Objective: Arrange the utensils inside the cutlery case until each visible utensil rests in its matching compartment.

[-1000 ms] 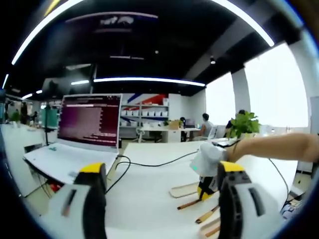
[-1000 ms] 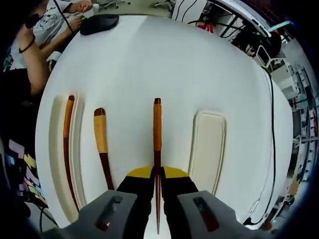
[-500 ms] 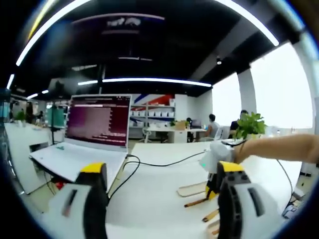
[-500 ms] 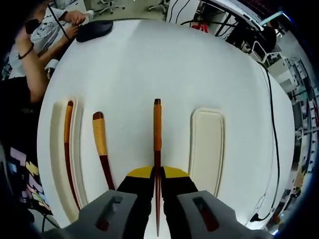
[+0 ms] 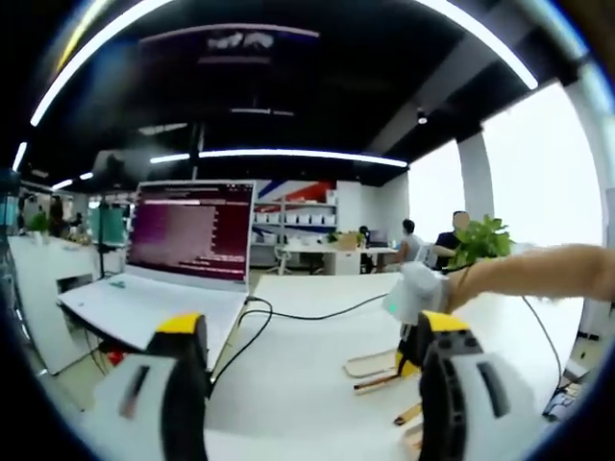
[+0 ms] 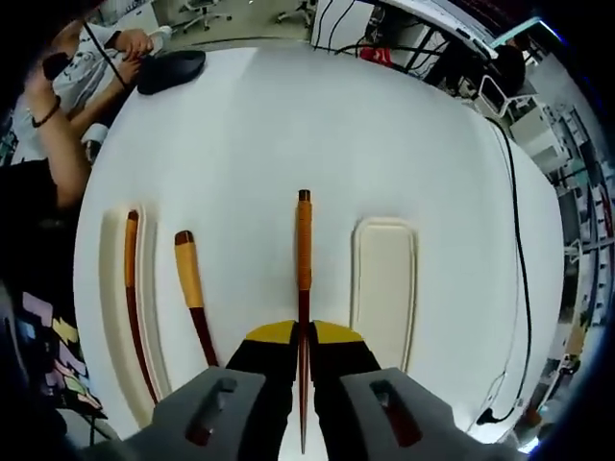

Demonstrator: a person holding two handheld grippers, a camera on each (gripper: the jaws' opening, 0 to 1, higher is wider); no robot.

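Two claws, different states. Right claw (image 6: 302, 357) has its jaws pressed together on a thin dark-red chopstick (image 6: 303, 259) with a tan-wrapped handle; the stick runs straight out between the jaws, over the white table (image 6: 317, 125), handle end farthest from the claw.

Left of it in the right gripper view, a second utensil (image 6: 191, 293) with a wider tan handle and dark-red shaft lies bare on the table, slightly tilted, apart from the held stick. Further left, another chopstick (image 6: 130, 288) rests lengthwise in a long cream tray compartment (image 6: 110, 307) of the cutlery case. Right of the held stick sits a separate cream tray section (image 6: 383, 288), nothing visible in it. Whether the two cream pieces join is not visible.

At the top left of that view, a black mouse-like object (image 6: 171, 67) is near the far table edge, with a seated person's hands (image 6: 130, 43) just beside it. A black cable (image 6: 524, 240) runs along the table's right side.

Left claw (image 5: 303, 384) is spread wide, nothing between the jaws, aimed level across the table. In the left gripper view an open laptop (image 5: 178, 259) sits at left, cable (image 5: 288, 317) trailing from it. The person's forearm (image 5: 538, 274) reaches in from the right, partly behind the right-side jaw; wooden utensil handles (image 5: 380, 381) and a cream tray edge (image 5: 370, 362) show just below it.
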